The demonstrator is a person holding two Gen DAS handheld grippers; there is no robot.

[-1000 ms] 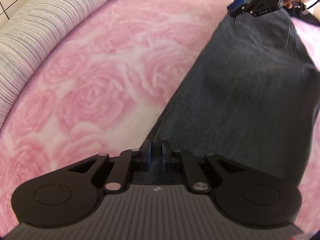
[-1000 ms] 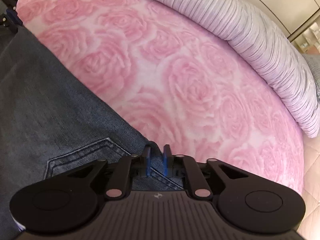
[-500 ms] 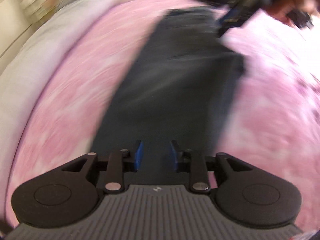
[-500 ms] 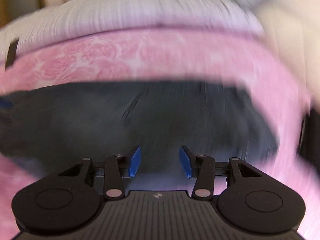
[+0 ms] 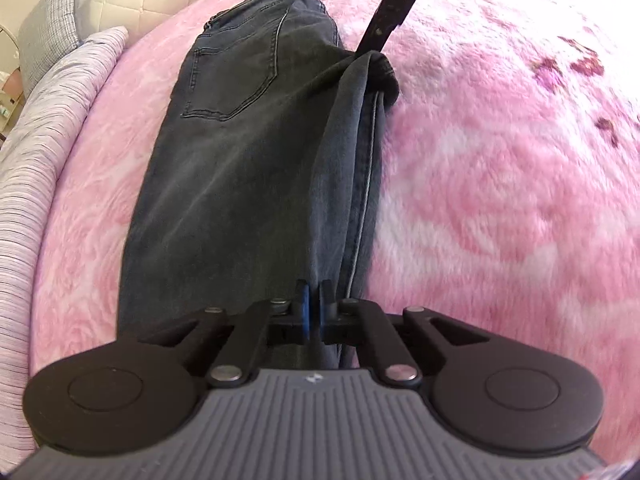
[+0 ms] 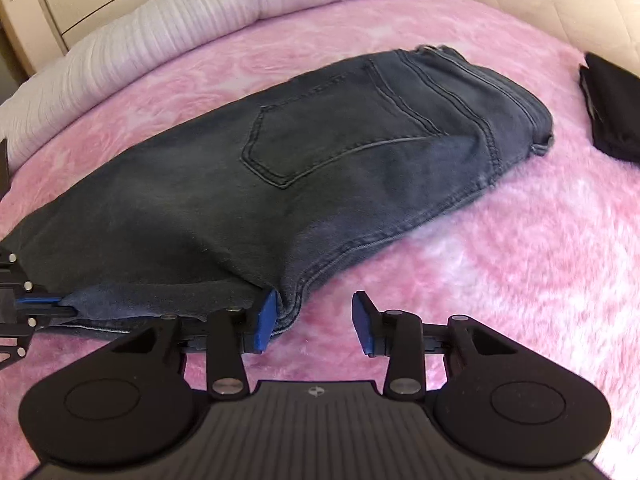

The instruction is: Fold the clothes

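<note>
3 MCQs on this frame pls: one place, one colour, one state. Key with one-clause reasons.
1. What lies directly under the jeans?
A. pink rose-pattern blanket
B. wooden floor
C. white table

2. What colour are the claw pads?
A. red
B. blue
C. green

3. How does the right claw stand?
A. shut on the jeans
B. open, jeans edge at one pad
C. out of view

Answers:
1 A, pink blanket surrounds the jeans.
2 B, both wrist views show blue pads.
3 B, its pads stand wide apart, while the left claw is shut on the jeans.

Jeans (image 6: 320,168) on blanket (image 6: 520,260)
</note>
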